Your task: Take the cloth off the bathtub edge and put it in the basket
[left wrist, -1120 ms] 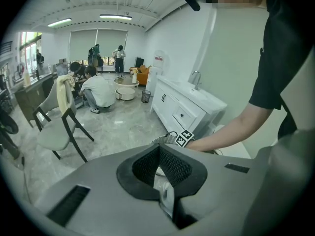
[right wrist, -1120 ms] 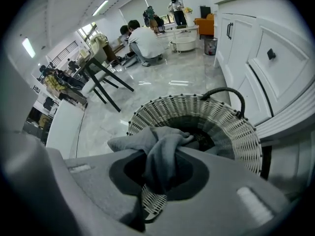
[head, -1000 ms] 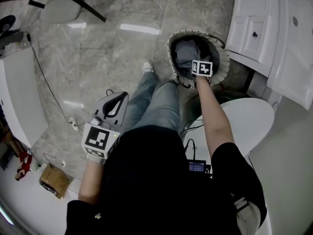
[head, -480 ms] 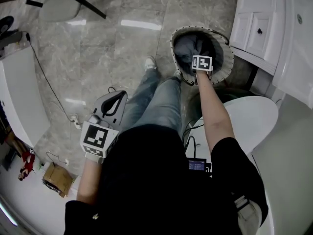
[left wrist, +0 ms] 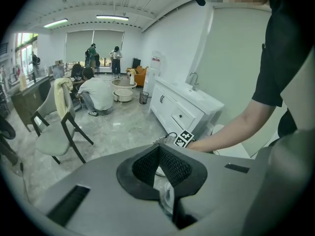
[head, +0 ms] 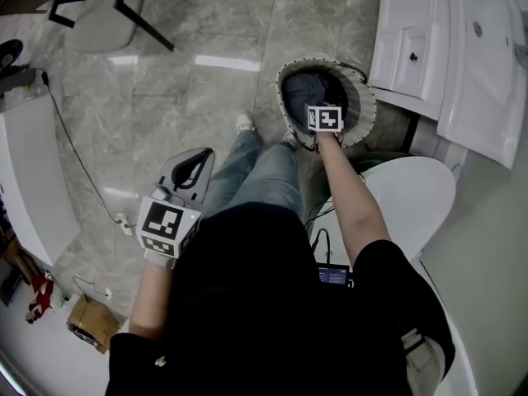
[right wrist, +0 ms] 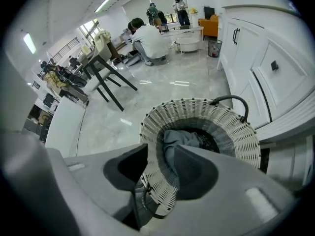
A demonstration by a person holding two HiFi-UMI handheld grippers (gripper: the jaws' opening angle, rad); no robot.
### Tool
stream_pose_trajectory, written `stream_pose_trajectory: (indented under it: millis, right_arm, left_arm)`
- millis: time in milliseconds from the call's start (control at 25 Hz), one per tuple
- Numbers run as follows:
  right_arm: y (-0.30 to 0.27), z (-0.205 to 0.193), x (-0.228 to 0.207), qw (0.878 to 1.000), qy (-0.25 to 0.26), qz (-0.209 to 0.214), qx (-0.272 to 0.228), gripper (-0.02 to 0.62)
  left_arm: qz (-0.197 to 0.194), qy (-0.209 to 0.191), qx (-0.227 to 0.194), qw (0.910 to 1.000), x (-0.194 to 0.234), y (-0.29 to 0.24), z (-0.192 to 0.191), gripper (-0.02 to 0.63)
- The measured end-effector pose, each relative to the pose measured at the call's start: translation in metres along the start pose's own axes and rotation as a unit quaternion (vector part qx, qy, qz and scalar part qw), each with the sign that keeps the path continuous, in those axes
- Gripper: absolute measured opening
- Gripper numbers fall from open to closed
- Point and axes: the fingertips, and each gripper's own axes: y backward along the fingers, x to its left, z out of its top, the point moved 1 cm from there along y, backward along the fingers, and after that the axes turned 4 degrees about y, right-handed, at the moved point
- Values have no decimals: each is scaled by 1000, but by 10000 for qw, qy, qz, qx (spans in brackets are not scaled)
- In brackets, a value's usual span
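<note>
A round white woven basket (head: 360,106) stands on the floor with the grey cloth (head: 304,91) lying inside it. My right gripper (head: 323,115) hovers over the basket's near rim. In the right gripper view its jaws (right wrist: 157,156) are parted and closing, and they grip nothing. The basket rim (right wrist: 197,108) and the cloth (right wrist: 178,137) show through the gap. My left gripper (head: 191,170) hangs low at the person's left side, its mesh pads (left wrist: 170,163) meeting at the tips with nothing in them.
A white vanity cabinet (head: 408,48) stands right of the basket, and a white oval lid (head: 417,196) is just behind it. A white bathtub edge (head: 25,180) runs along the left. A cable (head: 78,155), a chair (head: 107,11) and a cardboard box (head: 89,324) are on the floor.
The right gripper stays over the basket's near rim while the cloth lies in the basket. The head view has shifted slightly. The left gripper has barely moved.
</note>
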Motion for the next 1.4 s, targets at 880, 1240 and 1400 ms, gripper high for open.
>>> stream_pose_trajectory:
  millis: [880, 1240, 1400]
  right_arm:
    - [260, 85, 82, 9750, 748, 715, -1965, -3]
    - [397, 140, 97, 9430, 875, 818, -3105, -3]
    - [450, 158, 105, 9255, 1018, 812, -3556, -3]
  left_arm:
    - [-288, -60, -1125, 9932, -31, 33, 98, 12]
    - [-465, -94, -1568, 9865, -39, 40, 150, 12]
    - [-578, -168, -1824, 9814, -44, 50, 176, 12]
